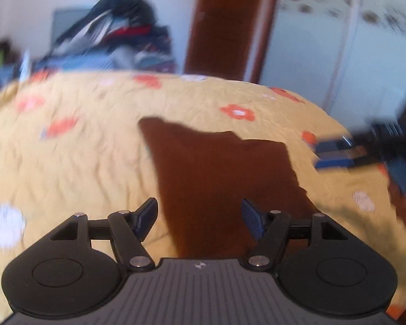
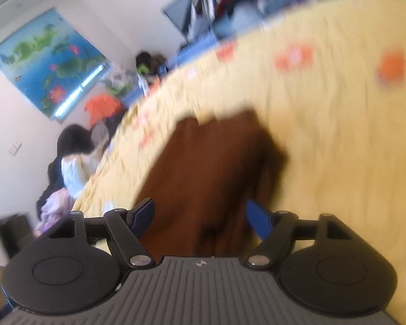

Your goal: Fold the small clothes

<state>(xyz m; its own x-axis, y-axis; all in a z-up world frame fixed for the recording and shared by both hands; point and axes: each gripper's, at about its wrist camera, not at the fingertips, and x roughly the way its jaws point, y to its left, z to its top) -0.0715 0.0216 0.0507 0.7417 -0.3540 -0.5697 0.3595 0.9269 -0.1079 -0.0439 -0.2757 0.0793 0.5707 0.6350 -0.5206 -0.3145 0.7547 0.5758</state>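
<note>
A small brown garment (image 1: pixel 219 173) lies flat on the yellow flowered bedspread (image 1: pixel 75 157). My left gripper (image 1: pixel 200 216) hovers over its near edge, jaws apart, blue pads clear of the cloth. At the right edge of the left wrist view the right gripper (image 1: pixel 335 154) shows with its blue fingers, just beyond the garment's right side. In the right wrist view the same brown garment (image 2: pixel 211 168) fills the middle, and my right gripper (image 2: pixel 200 216) stands open above its near part, nothing pinched. Both views are blurred.
A pile of mixed clothes (image 1: pixel 116 38) sits beyond the bed's far edge. A brown door (image 1: pixel 227 21) and white wardrobe (image 1: pixel 338 40) stand behind. A person (image 2: pixel 73 162) sits beside the bed under a blue poster (image 2: pixel 46 62). Yellow bedspread (image 2: pixel 338 149) surrounds the garment.
</note>
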